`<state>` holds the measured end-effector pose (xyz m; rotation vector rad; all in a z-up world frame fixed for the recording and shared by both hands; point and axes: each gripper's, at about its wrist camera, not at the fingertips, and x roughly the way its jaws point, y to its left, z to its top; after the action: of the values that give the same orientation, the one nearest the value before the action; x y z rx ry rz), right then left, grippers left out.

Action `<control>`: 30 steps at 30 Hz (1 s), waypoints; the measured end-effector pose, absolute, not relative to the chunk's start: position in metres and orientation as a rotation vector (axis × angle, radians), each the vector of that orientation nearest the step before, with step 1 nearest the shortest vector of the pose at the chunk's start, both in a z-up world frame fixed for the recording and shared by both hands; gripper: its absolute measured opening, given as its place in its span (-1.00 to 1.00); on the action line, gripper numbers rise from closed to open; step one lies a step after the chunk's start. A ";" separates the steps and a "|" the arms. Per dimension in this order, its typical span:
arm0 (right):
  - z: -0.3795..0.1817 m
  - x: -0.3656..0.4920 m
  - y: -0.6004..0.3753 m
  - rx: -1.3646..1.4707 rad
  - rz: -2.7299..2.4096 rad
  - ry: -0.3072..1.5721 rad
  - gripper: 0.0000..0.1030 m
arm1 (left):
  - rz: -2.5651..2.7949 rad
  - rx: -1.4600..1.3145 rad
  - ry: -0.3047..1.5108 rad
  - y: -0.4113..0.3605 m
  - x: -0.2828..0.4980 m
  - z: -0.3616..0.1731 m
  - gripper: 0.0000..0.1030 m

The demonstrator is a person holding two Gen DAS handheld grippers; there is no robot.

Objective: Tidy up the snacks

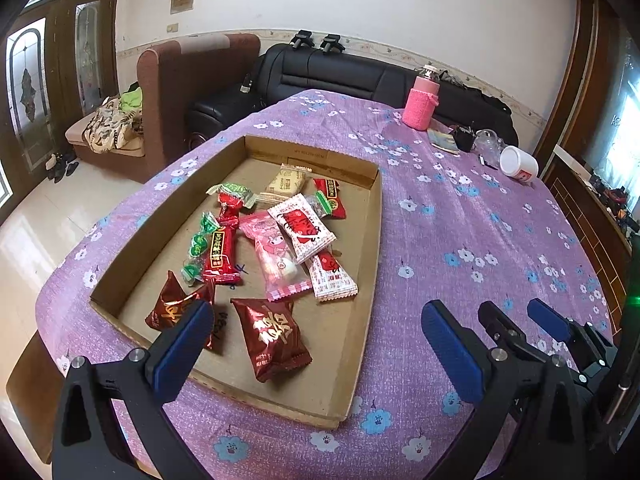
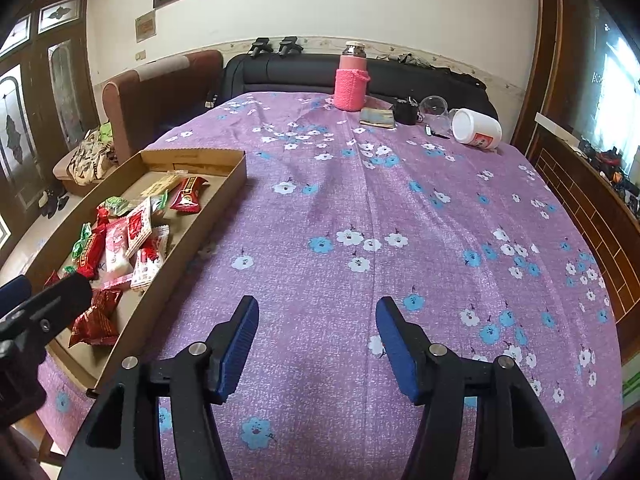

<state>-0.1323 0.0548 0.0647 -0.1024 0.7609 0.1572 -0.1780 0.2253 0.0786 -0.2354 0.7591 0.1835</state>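
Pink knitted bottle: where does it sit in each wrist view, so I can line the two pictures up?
Left wrist: pink knitted bottle upper right of centre, at the table's far edge.
Right wrist: the bottle top centre, at the same far edge.
Shared landmark: white jar lying on its side, right of the bottle in both.

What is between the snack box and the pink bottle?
Only bare flowered cloth lies between the box and the pink bottle. The right wrist view shows that stretch best.
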 end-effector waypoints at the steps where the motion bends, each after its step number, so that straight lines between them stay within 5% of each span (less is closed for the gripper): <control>1: 0.064 -0.132 0.055 -0.104 0.158 0.763 0.29 | 0.181 -0.235 0.763 0.226 -0.178 0.078 1.00; 30: 0.058 -0.141 0.082 -0.142 0.190 0.773 0.31 | 0.199 -0.254 0.799 0.245 -0.177 0.064 1.00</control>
<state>-0.1408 0.0822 0.0577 -0.1417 0.7733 0.1897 -0.1772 0.2445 0.0638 -0.2541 0.7990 0.1990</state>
